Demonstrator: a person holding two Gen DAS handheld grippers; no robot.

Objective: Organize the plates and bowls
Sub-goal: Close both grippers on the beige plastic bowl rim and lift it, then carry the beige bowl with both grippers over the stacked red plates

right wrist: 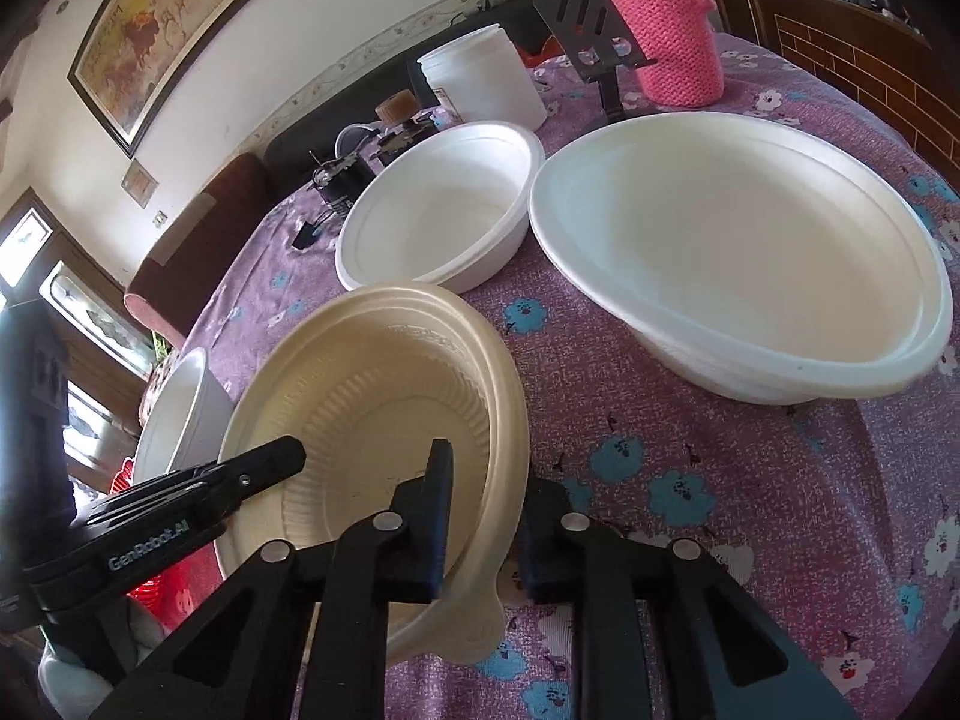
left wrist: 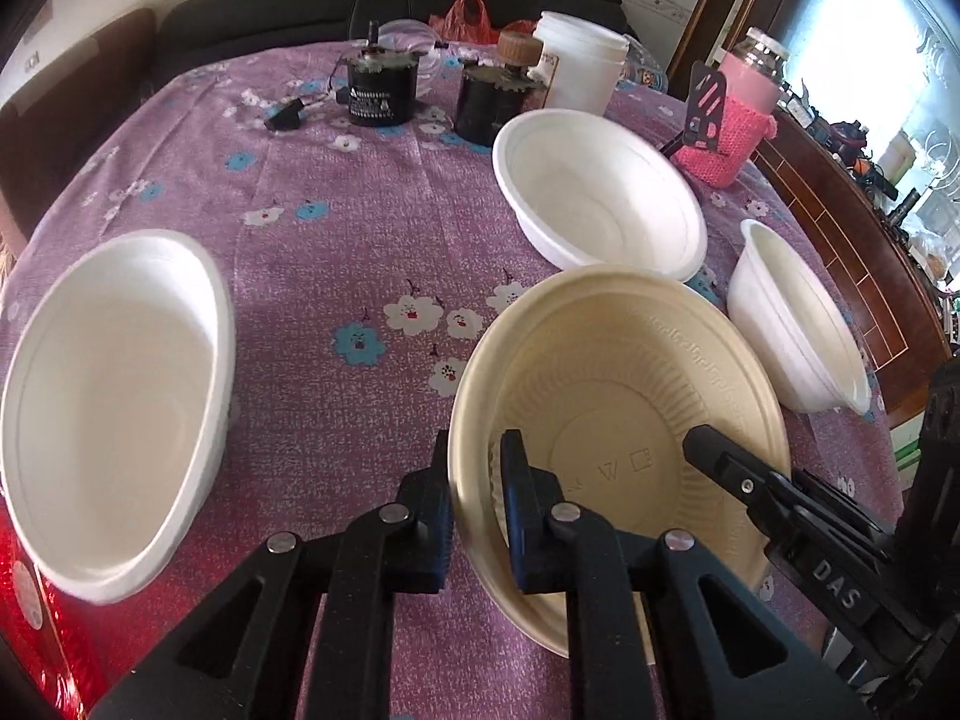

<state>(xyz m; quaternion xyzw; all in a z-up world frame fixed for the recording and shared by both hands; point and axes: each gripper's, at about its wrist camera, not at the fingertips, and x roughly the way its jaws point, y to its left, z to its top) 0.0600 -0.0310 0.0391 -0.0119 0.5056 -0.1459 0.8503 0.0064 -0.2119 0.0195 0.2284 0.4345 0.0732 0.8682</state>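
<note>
Left wrist view shows the left gripper (left wrist: pixel 477 498) with jaws closed on the rim of the cream bowl (left wrist: pixel 624 420) on the bench (left wrist: pixel 336 252); only the right wrist view shows the right gripper (right wrist: pixel 486 516) pinching the opposite rim.

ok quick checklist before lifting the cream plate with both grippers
1. Left gripper straddles rim of cream ribbed plastic plate: ok.
2. Right gripper straddles the opposite rim: ok.
3. Both pinching firmly: cannot tell, small gaps show beside the rim.
4. Plate empty: ok.
5. Neighbouring medium white foam bowl apart from the plate: cannot tell, rims overlap in both views.
6. Large white foam bowl free as a stacking spot: ok.
</note>
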